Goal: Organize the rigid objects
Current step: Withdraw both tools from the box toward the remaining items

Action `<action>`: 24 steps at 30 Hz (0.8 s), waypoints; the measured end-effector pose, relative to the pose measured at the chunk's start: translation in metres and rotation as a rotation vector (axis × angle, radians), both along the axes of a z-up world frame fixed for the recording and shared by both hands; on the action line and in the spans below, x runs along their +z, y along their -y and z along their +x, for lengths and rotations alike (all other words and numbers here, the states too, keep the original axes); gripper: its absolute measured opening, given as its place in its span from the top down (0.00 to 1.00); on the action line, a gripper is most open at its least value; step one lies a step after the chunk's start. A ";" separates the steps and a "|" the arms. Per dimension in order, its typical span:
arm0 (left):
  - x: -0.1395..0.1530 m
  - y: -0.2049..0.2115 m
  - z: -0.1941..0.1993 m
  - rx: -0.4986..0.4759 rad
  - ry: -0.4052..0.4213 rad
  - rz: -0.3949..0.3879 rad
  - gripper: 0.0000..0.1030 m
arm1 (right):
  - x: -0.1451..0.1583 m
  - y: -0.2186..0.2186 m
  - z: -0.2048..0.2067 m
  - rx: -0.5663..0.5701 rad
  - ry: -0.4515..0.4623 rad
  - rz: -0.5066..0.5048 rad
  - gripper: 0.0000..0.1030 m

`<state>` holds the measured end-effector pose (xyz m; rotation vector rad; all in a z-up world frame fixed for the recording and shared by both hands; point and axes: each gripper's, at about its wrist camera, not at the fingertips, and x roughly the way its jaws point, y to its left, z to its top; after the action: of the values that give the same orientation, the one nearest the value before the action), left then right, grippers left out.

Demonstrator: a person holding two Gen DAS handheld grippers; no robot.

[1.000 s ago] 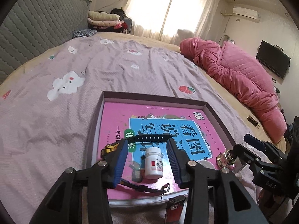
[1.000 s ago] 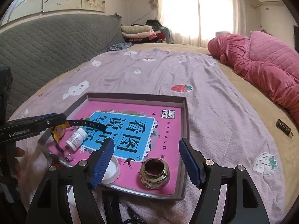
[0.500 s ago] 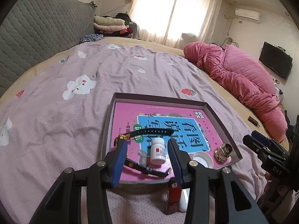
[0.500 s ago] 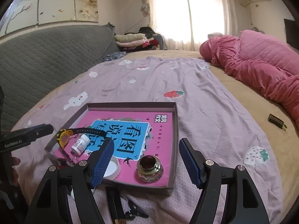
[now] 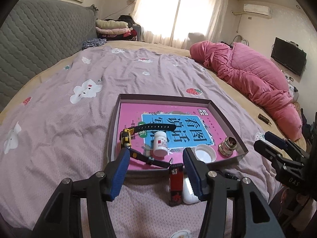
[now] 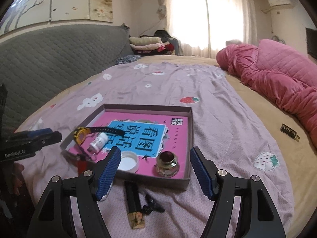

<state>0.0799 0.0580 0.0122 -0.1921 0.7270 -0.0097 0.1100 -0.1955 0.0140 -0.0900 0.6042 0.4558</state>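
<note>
Just below and between the left tongs' (image 5: 156,170) blue pads lies a red lighter (image 5: 175,184), on the bedspread outside the near wall of the box (image 5: 225,117). Its long axis runs nearly straight away from the tongs, metal head toward the box and almost touching the wall. A white case (image 5: 188,192) lies touching its right side, partly hidden under the right pad. Both left pads stand wide apart with nothing between them.

The right tongs (image 6: 154,170) are likewise spread wide and hold nothing. Ahead of them and a little to the left, outside the box, lies a dark flat bar (image 6: 132,200) with a pale patterned end nearest the camera; its long axis also points roughly forward toward the box. A small black clip-like piece (image 6: 151,206) sits just beside it on the right; what it is I cannot tell.

Already inside the box, beyond both pairs of tongs, are a watch (image 5: 126,136) with a yellow case, a white pill bottle (image 5: 160,143) on its side, a white cap (image 5: 204,153) and a brass fitting (image 5: 228,145).

The lighter appears to be the left tongs' affair, being directly under them, and the bar the right's. Since each lies lengthwise along the line of approach, the pads would probably close across the narrow width without turning the wrist. With the lighter, the snug white case leaves little room for the right pad.
</note>
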 end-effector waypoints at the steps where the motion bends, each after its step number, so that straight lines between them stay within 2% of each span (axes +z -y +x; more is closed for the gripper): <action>1: 0.000 0.000 -0.001 0.002 -0.002 0.003 0.46 | 0.000 -0.001 -0.003 0.010 0.001 -0.006 0.29; 24: -0.003 0.013 -0.022 -0.029 -0.043 0.003 0.46 | -0.004 -0.008 -0.041 0.118 -0.004 -0.070 0.29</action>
<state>0.0579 0.0447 0.0093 -0.1790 0.7730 -0.0326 0.0694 -0.1873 0.0098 -0.1920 0.6212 0.5488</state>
